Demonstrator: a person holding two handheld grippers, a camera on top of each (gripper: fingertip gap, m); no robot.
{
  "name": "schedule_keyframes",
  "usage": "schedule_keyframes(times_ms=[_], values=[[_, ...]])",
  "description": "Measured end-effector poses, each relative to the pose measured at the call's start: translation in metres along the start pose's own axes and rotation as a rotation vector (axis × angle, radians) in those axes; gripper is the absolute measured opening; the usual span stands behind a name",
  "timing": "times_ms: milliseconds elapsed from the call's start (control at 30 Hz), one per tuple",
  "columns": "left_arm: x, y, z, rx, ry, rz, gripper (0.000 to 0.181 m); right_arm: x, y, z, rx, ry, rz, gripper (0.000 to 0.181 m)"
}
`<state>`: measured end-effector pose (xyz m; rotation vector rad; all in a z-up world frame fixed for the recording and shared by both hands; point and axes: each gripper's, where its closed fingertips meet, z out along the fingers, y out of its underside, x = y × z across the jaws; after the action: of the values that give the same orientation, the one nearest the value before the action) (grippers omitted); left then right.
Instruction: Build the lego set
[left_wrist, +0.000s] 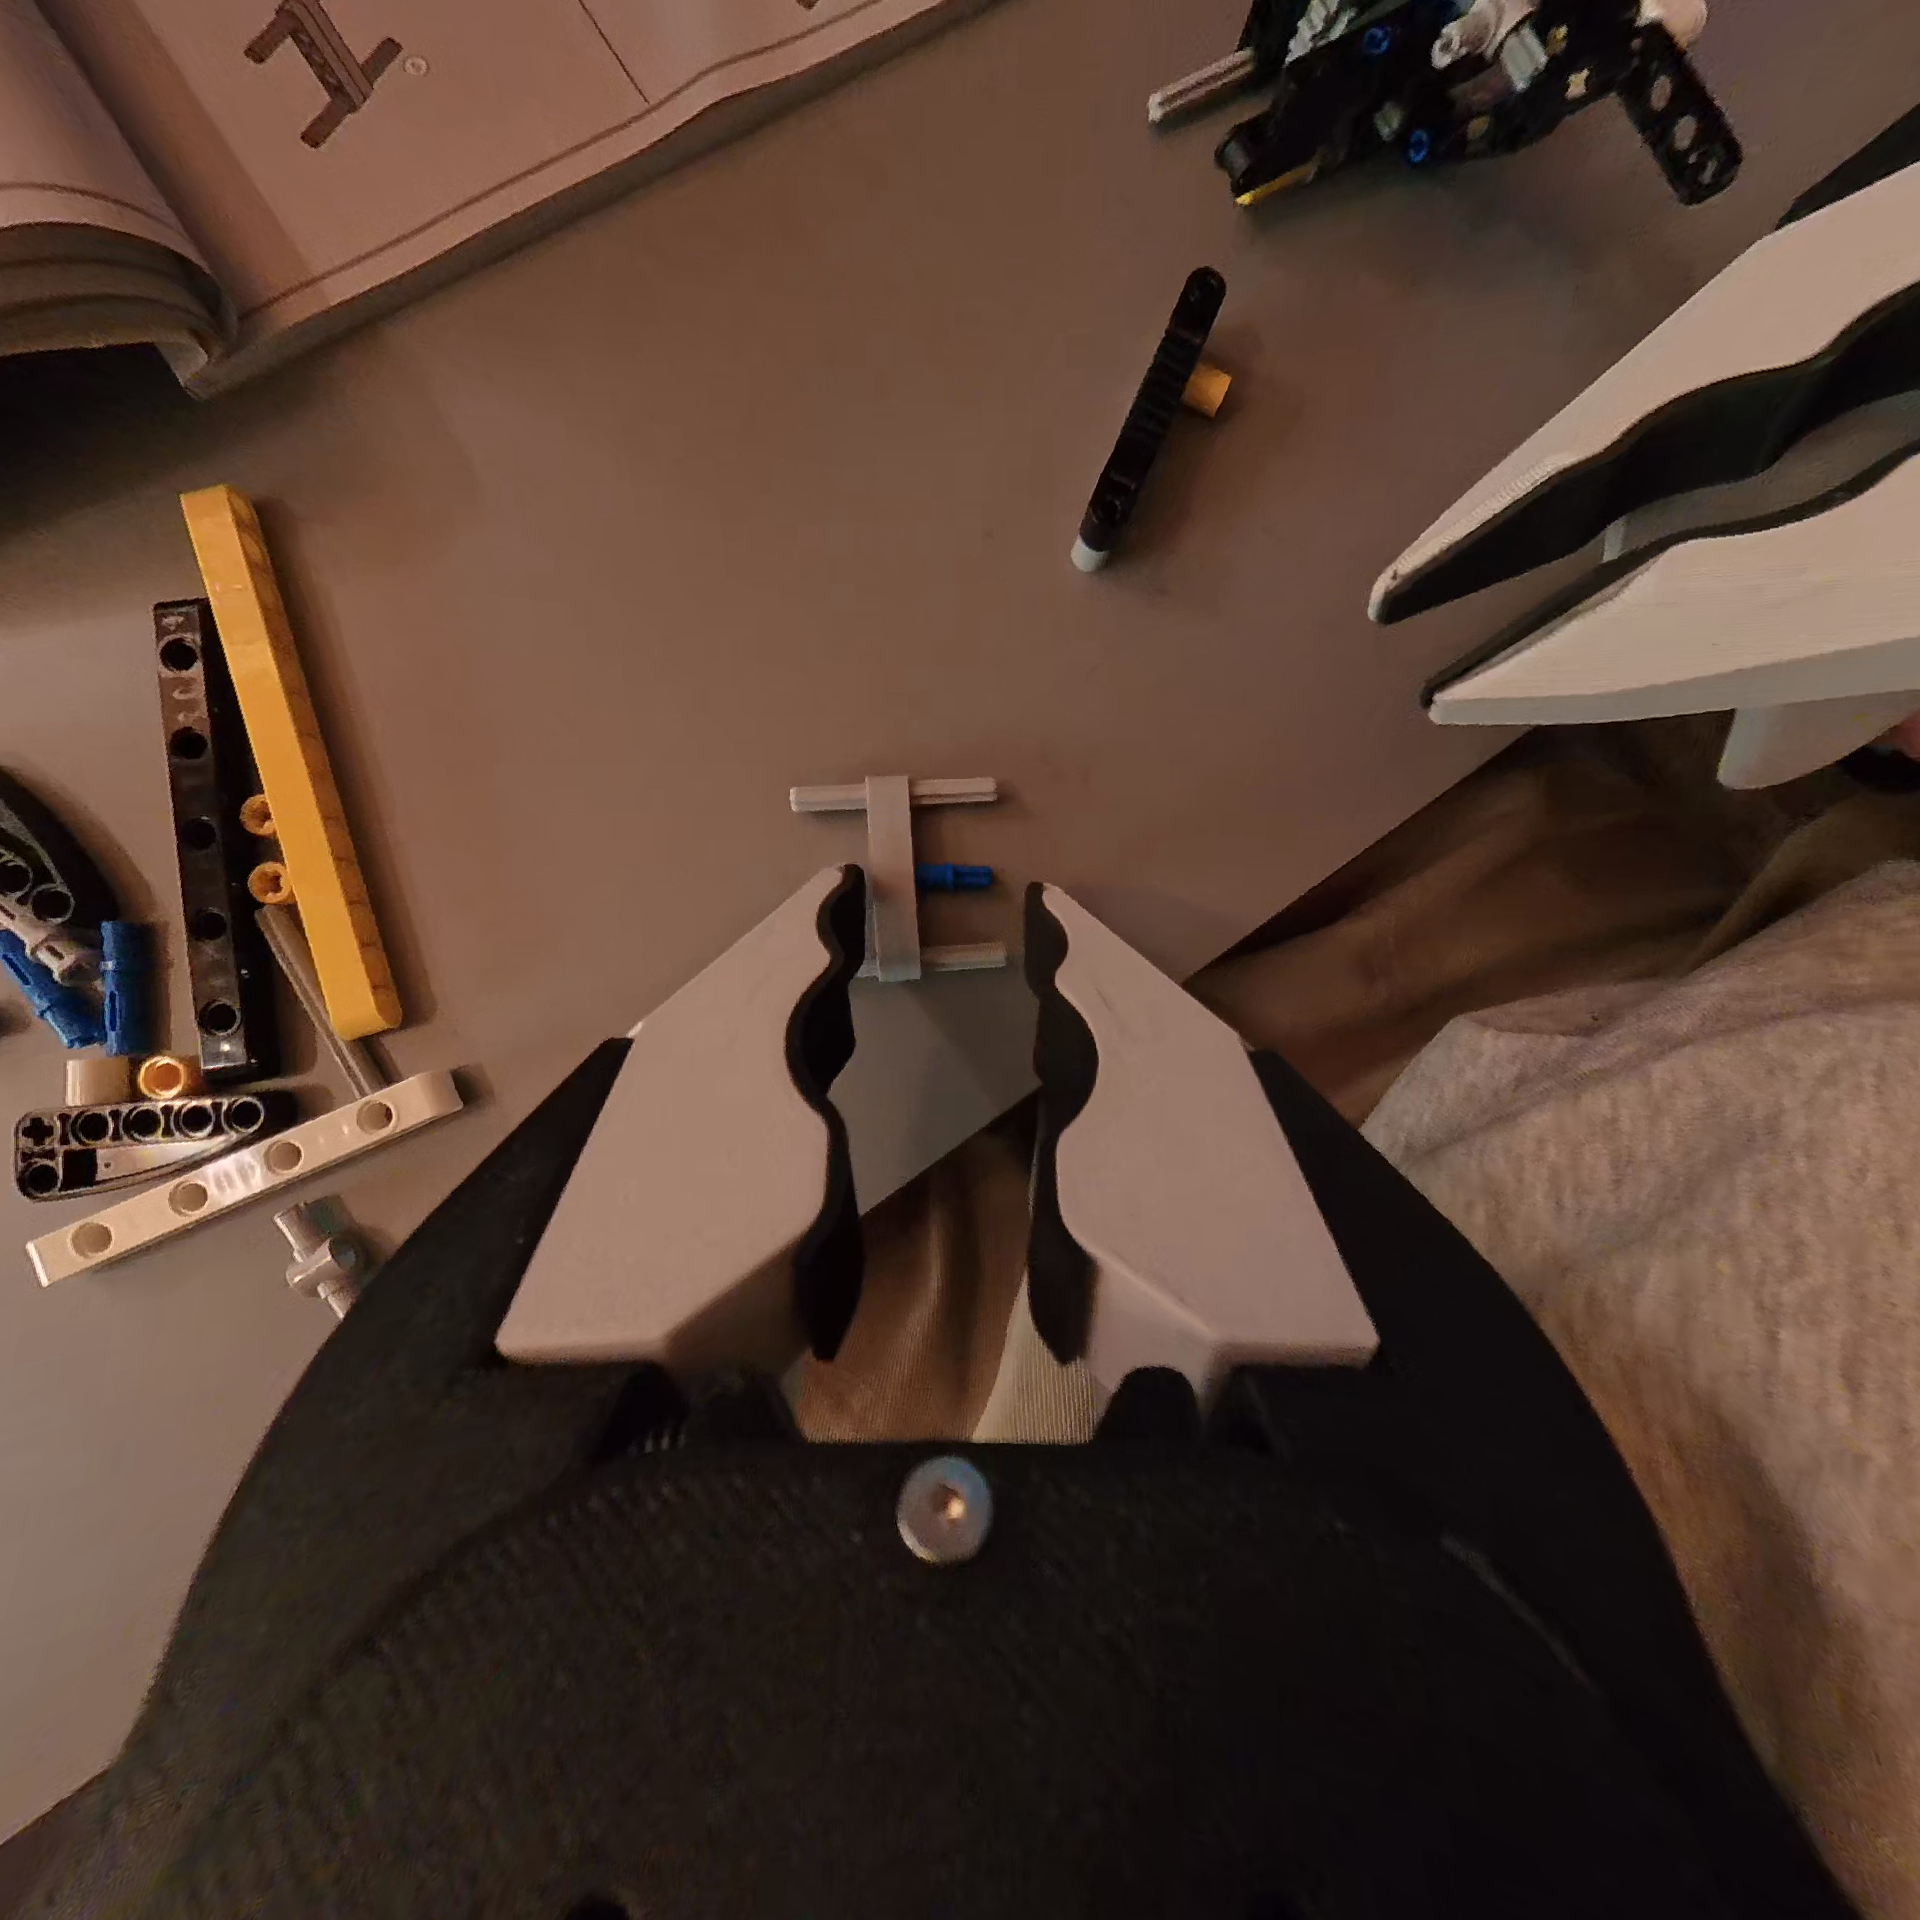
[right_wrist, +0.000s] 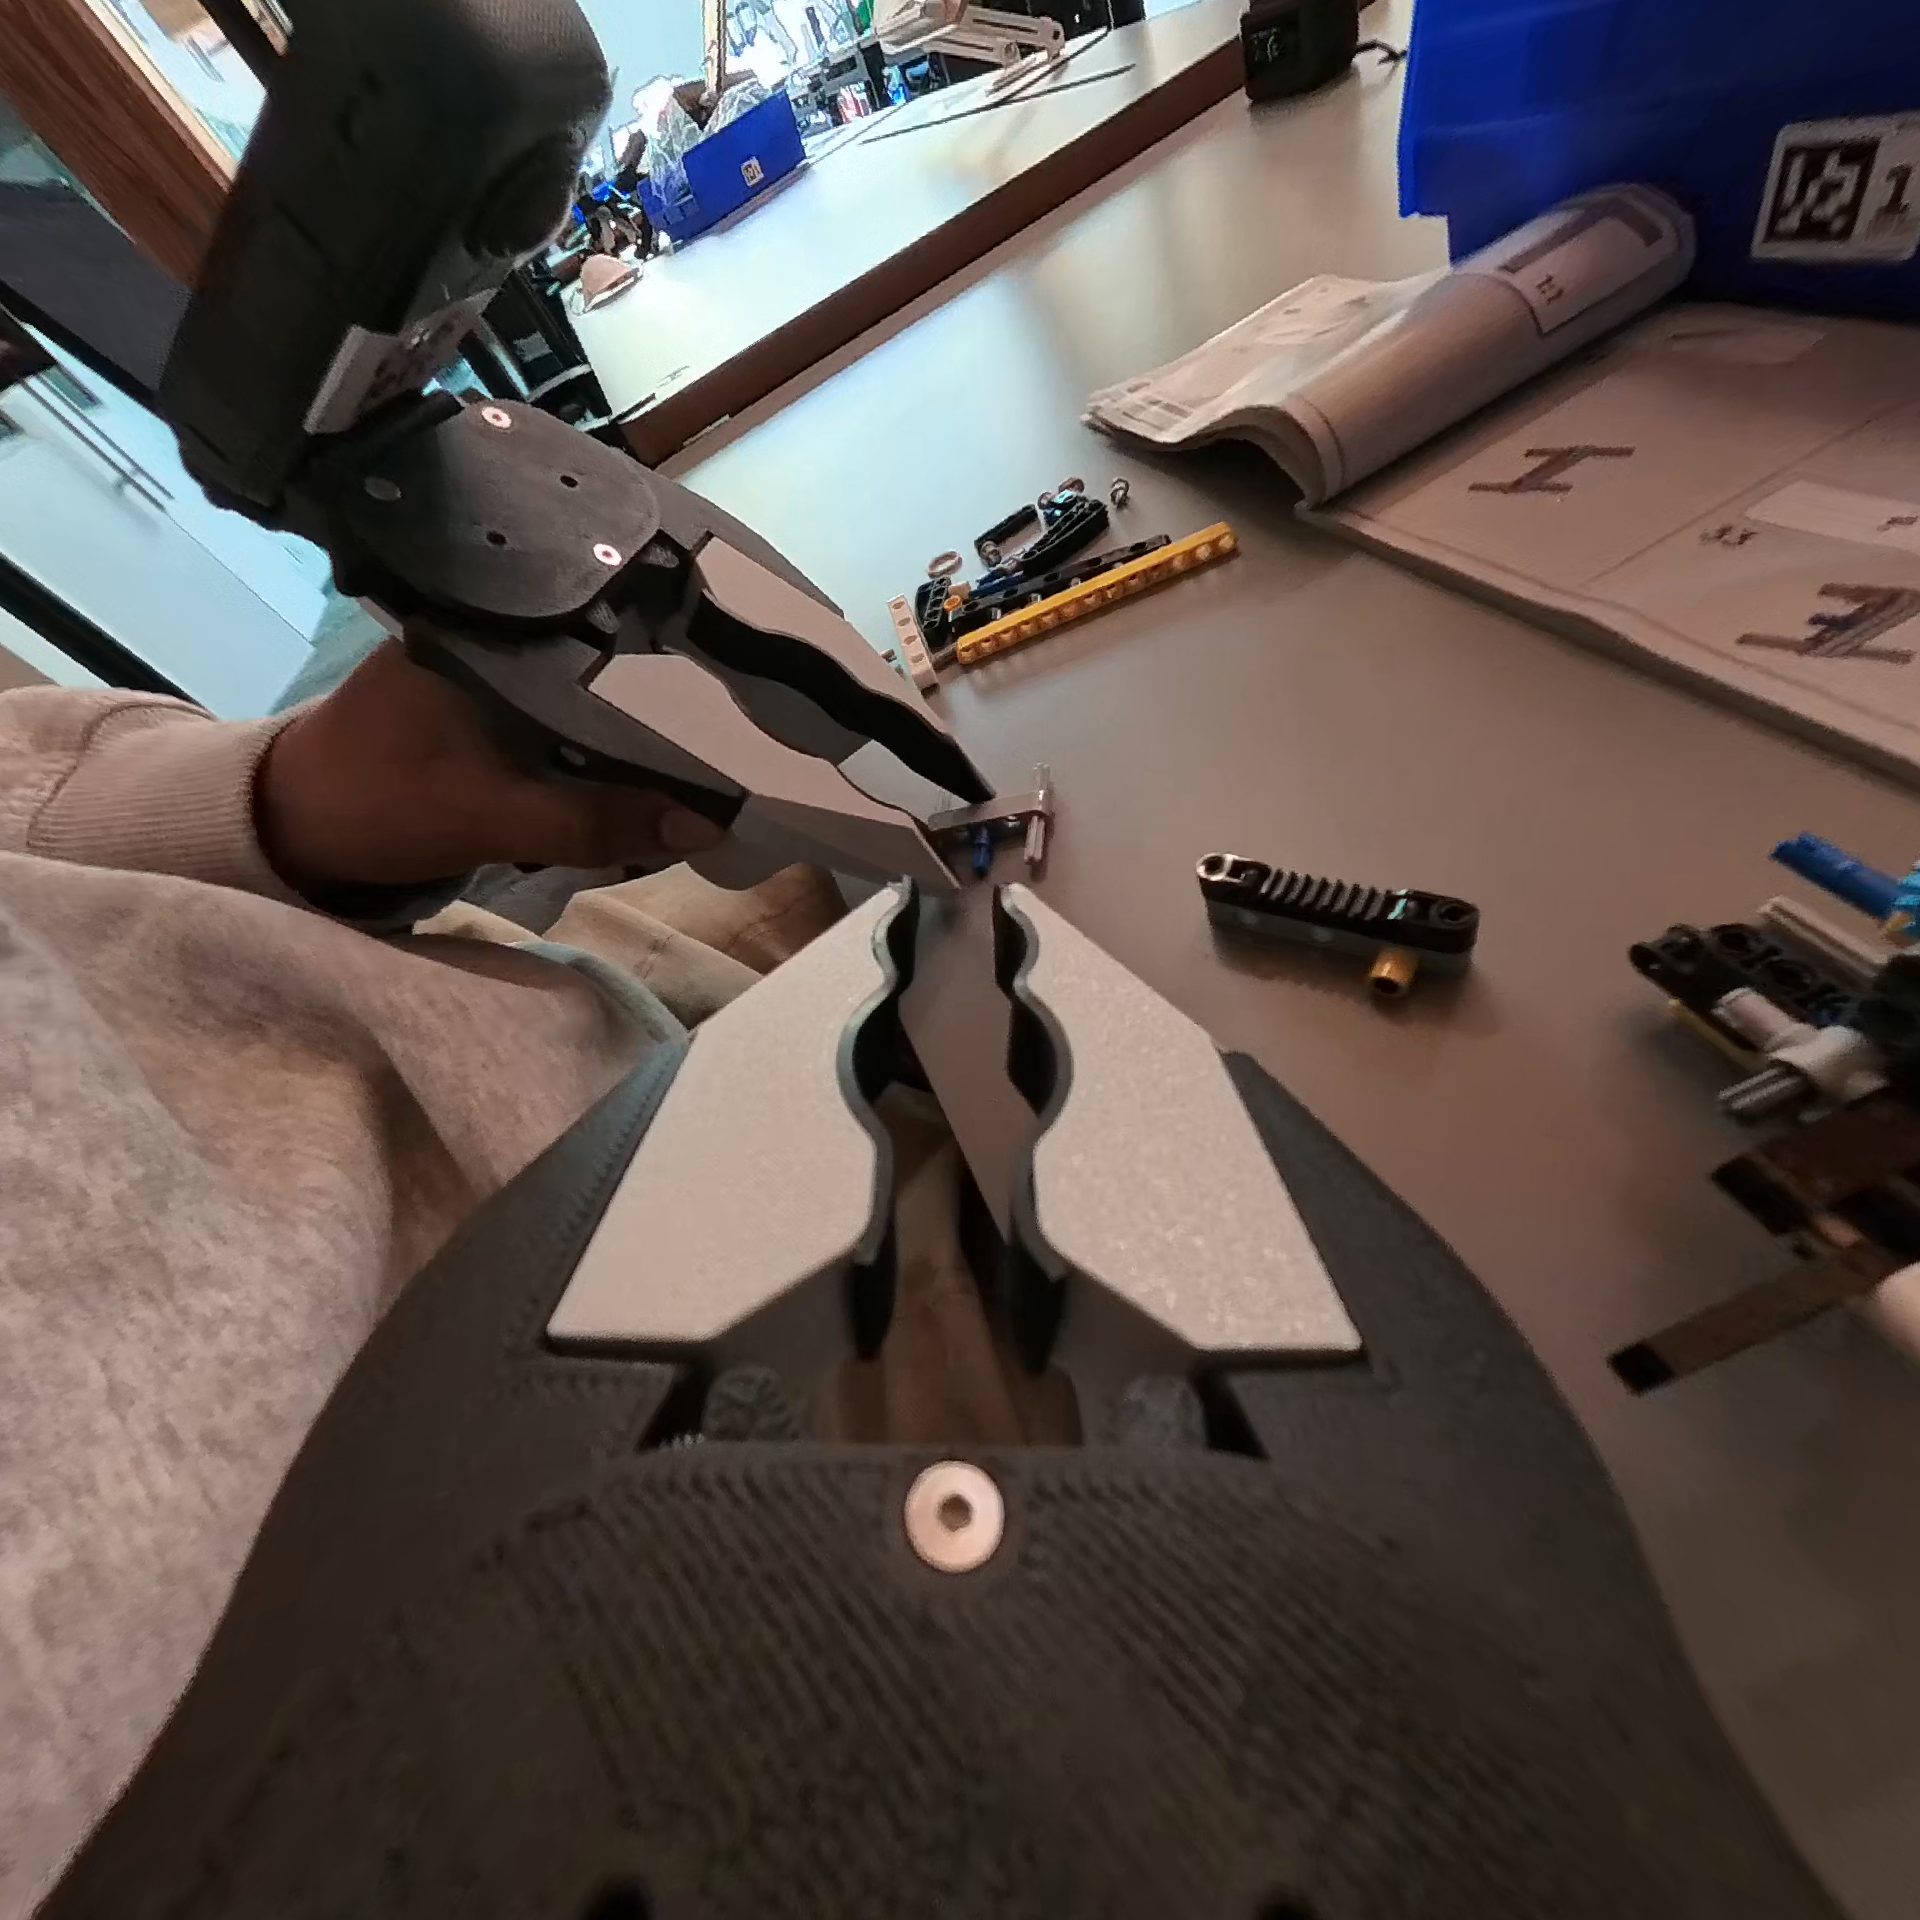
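Because the small grey assembly (left_wrist: 894, 883), a short beam with two grey axles through it and a blue pin (left_wrist: 954, 878) at its side, lies flat near the front edge of the surface (left_wrist: 727, 520), I'd say the main hazard is a clumsy pinch sending it off the edge into the person's lap. The left tool (left_wrist: 943, 894) is spread around the beam's near end, one finger right against it, gripping nothing yet. If it closes off-centre it could catch only an axle and slide that out, or knock the blue pin loose. The right tool (right_wrist: 954, 896) hangs just beside, parted only narrowly and empty; crowding in, the two could bump. Farther out lie a black toothed rack (left_wrist: 1148, 416) with a tan pin, a yellow beam (left_wrist: 286, 758) among loose parts, and the partly built model (left_wrist: 1455, 94). As for writing, the open instruction booklet (left_wrist: 416, 156) shows printed diagrams, and a blue bin (right_wrist: 1621, 135) carries a black-and-white marker label; I see no brand.
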<state>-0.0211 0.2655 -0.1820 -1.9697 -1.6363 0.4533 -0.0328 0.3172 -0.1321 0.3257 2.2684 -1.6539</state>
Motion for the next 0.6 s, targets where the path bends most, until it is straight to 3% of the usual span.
schedule_keyframes(times_ms=[233, 400, 467, 600], values=[[0.002, -0.009, -0.018, 0.147, 0.103, -0.005, 0.029, -0.010, -0.004, 0.001, 0.006, -0.006, -0.187, 0.019], [-0.004, -0.006, -0.030, 0.262, 0.212, -0.010, 0.025, -0.029, -0.018, 0.017, 0.045, -0.048, -0.445, 0.040], [-0.005, -0.003, -0.033, 0.281, 0.246, -0.013, 0.024, -0.032, -0.012, 0.027, -0.062, -0.072, -0.580, 0.039], [-0.003, 0.005, -0.034, 0.309, 0.307, -0.031, 0.022, -0.013, 0.002, 0.036, -0.459, -0.069, -0.905, 0.032]])
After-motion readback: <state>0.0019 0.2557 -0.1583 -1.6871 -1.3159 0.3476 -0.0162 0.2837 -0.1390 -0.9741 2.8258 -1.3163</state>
